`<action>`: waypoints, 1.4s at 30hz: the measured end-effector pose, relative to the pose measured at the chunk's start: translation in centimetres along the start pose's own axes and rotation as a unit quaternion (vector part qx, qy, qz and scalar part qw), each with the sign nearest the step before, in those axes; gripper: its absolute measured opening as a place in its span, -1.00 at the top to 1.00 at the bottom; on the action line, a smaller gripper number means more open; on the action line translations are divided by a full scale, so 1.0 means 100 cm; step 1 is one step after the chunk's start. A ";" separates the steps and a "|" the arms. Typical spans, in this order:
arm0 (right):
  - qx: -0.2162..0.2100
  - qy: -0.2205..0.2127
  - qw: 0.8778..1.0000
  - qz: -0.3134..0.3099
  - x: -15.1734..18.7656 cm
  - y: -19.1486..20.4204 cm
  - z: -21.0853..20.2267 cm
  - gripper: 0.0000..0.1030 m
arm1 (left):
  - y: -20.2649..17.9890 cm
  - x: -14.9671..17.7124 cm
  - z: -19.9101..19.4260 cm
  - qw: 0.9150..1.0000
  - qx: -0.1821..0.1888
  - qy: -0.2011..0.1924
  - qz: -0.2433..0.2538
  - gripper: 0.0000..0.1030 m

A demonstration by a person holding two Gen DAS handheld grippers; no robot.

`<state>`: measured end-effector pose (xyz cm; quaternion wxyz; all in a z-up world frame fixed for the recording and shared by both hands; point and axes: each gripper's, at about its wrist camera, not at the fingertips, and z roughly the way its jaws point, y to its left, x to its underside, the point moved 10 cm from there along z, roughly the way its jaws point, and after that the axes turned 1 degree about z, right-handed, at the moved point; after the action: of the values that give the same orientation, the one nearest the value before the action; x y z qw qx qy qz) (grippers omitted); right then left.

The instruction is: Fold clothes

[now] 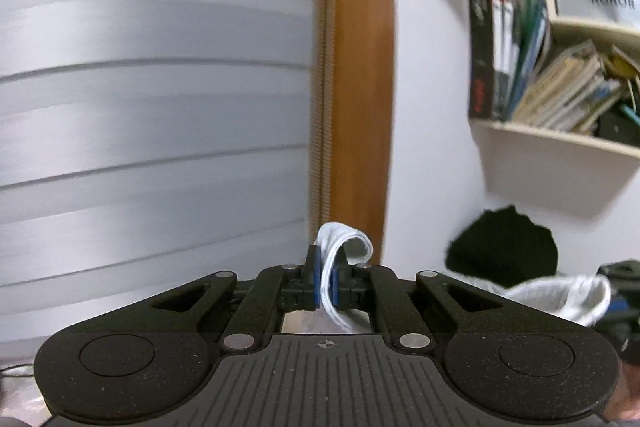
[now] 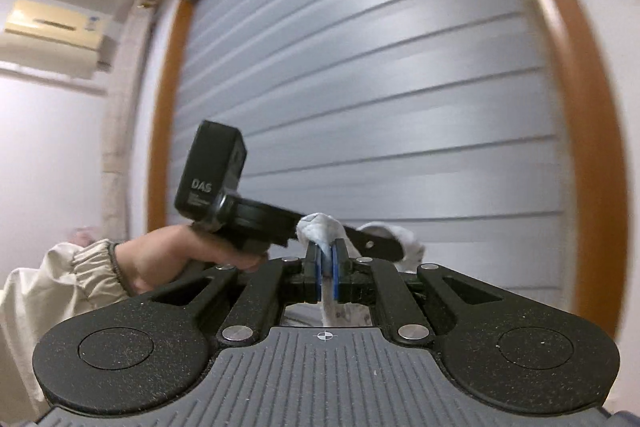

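Both black two-finger grippers are pinching cloth, pressed almost together on it. Nearest in the left wrist view, the left gripper [image 1: 326, 281] is nipping a folded white ribbed hem of the white knitted garment [image 1: 344, 247] between its blue pads [image 1: 318, 277], a loop of cloth curling over the top and the rest dropping out of sight beneath. Nearest in the right wrist view, the right gripper [image 2: 326, 277] is clamping another bunched white edge of that cloth, which is trailing down below the fingers.

Judging from the raised, roughly level aim of both cameras, the step in hand is lifting the garment clear to let it hang open before laying it out. To do it well, both pinches ought to be kept firm and level with each other, drawn apart until the edge between them is running taut, with no twist in the cloth; how far it is hanging free below cannot be told.

Further off, the person's hand [image 2: 188, 251], in a cream elasticated sleeve [image 2: 60, 275], is gripping the left tool. Beyond are hanging grey slatted window blinds [image 1: 160, 87] in an orange wooden frame [image 1: 360, 67]. Far right, a curved cream wall shelf [image 1: 560, 139] is carrying leaning books, with a black cloth heap [image 1: 504, 247] below.
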<state>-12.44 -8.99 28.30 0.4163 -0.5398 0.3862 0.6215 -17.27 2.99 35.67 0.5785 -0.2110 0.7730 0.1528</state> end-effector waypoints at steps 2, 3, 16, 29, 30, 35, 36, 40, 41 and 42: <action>-0.021 0.008 1.000 -0.001 0.002 0.015 0.019 0.88 | 0.021 0.005 -0.020 1.000 -0.013 -0.002 -0.009 0.90; -0.031 0.014 0.999 -0.001 0.004 0.022 0.029 0.88 | 0.032 0.009 -0.028 1.000 -0.020 -0.003 -0.014 0.90; -0.113 0.097 0.989 0.008 0.068 0.139 0.092 0.88 | 0.150 0.114 -0.090 0.991 -0.072 0.011 -0.111 0.90; -0.153 0.242 0.958 -0.006 0.226 0.236 0.155 0.71 | 0.279 0.307 -0.143 0.950 -0.173 0.096 -0.240 0.59; -0.156 0.256 0.954 -0.007 0.237 0.241 0.155 0.55 | 0.291 0.322 -0.148 0.943 -0.199 0.108 -0.244 0.44; -0.144 0.283 0.948 -0.018 0.253 0.230 0.143 0.29 | 0.311 0.355 -0.164 0.923 -0.274 0.132 -0.236 0.13; -0.135 0.282 0.950 -0.018 0.247 0.221 0.140 0.26 | 0.309 0.354 -0.164 0.923 -0.279 0.132 -0.231 -0.04; -0.098 0.281 0.954 -0.027 0.242 0.163 0.104 0.25 | 0.275 0.330 -0.139 0.940 -0.258 0.130 -0.180 -0.16; -0.088 0.282 0.955 -0.030 0.243 0.148 0.094 0.25 | 0.264 0.324 -0.129 0.945 -0.247 0.129 -0.169 -0.17; -0.078 0.283 0.955 -0.032 0.244 0.134 0.085 0.25 | 0.254 0.319 -0.119 0.949 -0.237 0.130 -0.160 -0.17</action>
<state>-29.66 -3.43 5.48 0.2664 -0.7367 0.4210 0.4572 -47.68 14.43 8.24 0.4231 -0.4813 0.7388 0.2085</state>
